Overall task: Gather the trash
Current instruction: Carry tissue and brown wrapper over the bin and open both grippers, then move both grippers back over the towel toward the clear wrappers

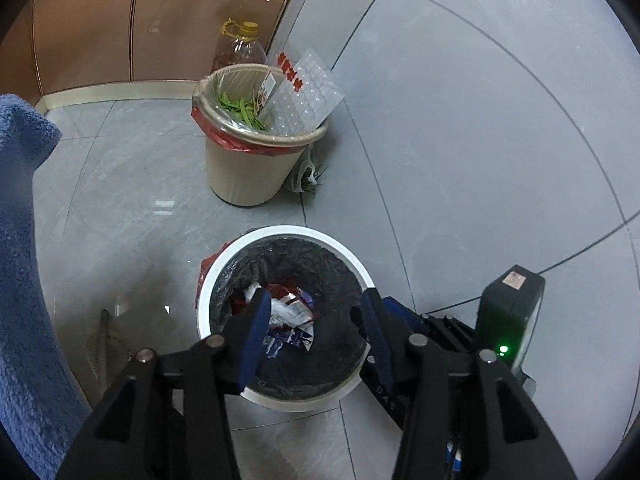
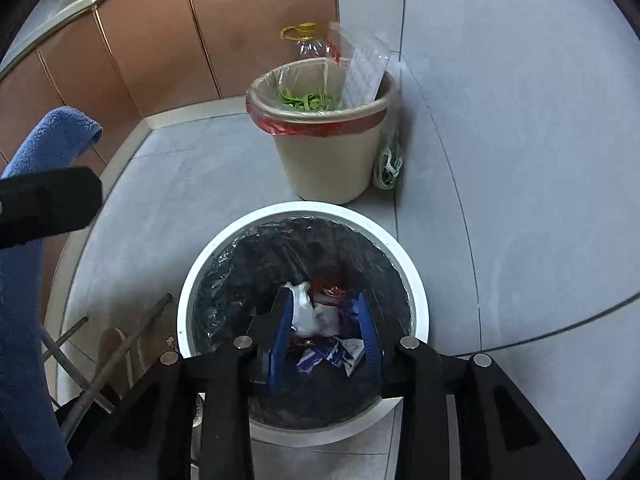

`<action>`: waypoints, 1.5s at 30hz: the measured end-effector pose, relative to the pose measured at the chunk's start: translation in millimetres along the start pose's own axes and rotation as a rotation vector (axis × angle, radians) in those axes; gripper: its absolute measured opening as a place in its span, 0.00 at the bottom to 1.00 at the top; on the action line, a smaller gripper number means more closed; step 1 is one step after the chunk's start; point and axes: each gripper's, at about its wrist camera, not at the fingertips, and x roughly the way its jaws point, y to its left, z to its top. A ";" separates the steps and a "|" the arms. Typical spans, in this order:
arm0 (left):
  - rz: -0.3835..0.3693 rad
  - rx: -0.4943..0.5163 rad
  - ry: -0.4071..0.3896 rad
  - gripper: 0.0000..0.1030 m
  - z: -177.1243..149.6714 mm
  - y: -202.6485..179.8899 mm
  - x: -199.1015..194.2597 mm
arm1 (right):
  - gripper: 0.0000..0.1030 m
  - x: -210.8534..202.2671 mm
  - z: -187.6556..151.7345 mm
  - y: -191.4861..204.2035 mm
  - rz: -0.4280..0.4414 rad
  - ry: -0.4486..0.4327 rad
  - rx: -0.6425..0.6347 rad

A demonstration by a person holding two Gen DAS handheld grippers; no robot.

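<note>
A white bin [image 1: 208, 280] with a black liner stands on the grey tile floor; it also shows in the right wrist view [image 2: 188, 300]. Crumpled wrappers and paper [image 1: 290, 312] lie at its bottom, also seen in the right wrist view [image 2: 320, 320]. My left gripper [image 1: 316, 332] hangs open and empty over the bin's mouth. My right gripper [image 2: 326, 334] is open and empty above the same trash. The right gripper's body [image 1: 508, 312] shows at the right in the left wrist view.
A beige bin [image 1: 244, 176] with a red-edged liner holds green vegetable scraps and a clear plastic tray [image 1: 308, 96]. An oil bottle [image 1: 240, 48] stands behind it by brown cabinets. A plastic bag [image 1: 306, 174] lies beside it. Blue cloth [image 1: 20, 280] hangs at left. Broom handles [image 2: 112, 364] lean nearby.
</note>
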 end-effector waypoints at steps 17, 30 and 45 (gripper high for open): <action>0.122 0.066 -0.336 0.44 -62.7 -10.3 -190.2 | 0.38 -141.0 -0.2 47.7 0.069 -0.220 -0.028; 0.306 0.002 -0.511 0.51 -137.7 60.8 -341.2 | 0.41 -256.9 -5.3 151.2 0.228 -0.372 -0.176; 0.518 -0.149 -0.539 0.56 -201.1 193.9 -427.8 | 0.45 -287.9 -15.1 281.8 0.410 -0.379 -0.336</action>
